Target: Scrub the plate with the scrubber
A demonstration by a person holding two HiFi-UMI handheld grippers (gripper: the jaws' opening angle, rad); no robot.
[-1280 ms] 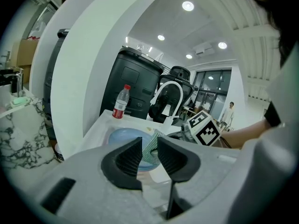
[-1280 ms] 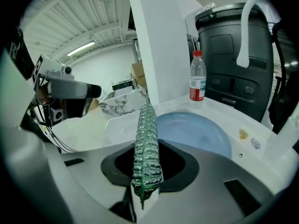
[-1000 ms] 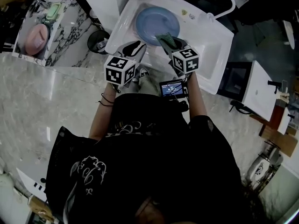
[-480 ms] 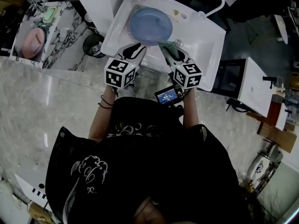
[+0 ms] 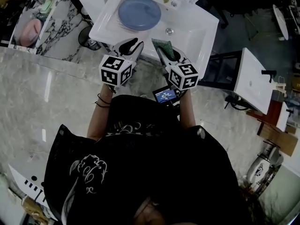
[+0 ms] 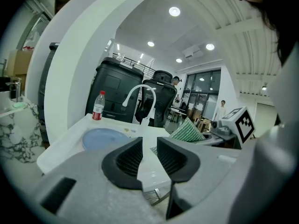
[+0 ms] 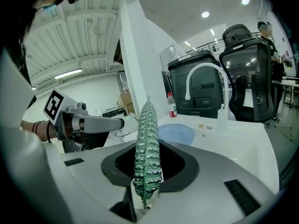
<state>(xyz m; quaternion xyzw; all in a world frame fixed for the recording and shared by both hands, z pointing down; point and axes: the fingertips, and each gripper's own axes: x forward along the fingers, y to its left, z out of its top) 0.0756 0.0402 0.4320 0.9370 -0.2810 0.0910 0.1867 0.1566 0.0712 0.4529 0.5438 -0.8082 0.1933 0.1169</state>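
Pinched between the jaws of the right gripper [image 7: 148, 164] stands a glittering green mesh scrubber [image 7: 147, 139], held on edge so that its thin side rises upright out of the dark pads and tapers to a point above them. From the head view this same scrubber [image 5: 163, 44] sticks out ahead of the right gripper [image 5: 166, 54] just over the near edge of a white rectangular sink [image 5: 190, 34]. The left gripper [image 6: 149, 144] has its black ribbed jaws spread, with a clear gap and nothing between them; only the white sink shows through. It is level with its partner, and from above the left gripper [image 5: 130, 46] also sits at the near edge of the sink, left of the right one and apart from it. Each gripper carries a cube with black-and-white square markers [image 5: 115, 70], and a small lit screen [image 5: 164, 95] hangs below the right one. Further out, a round pale-blue plate [image 5: 139, 6] lies flat in the sink, toward its far-left corner, well apart from both grippers and from the scrubber. A small metal drain [image 5: 169, 31] sits just right of the plate, nearer the middle. At the far edge rises a white curved faucet [image 7: 202, 73], and left of it, by the far-left corner, stands a clear plastic bottle with a red label [image 6: 98, 106].
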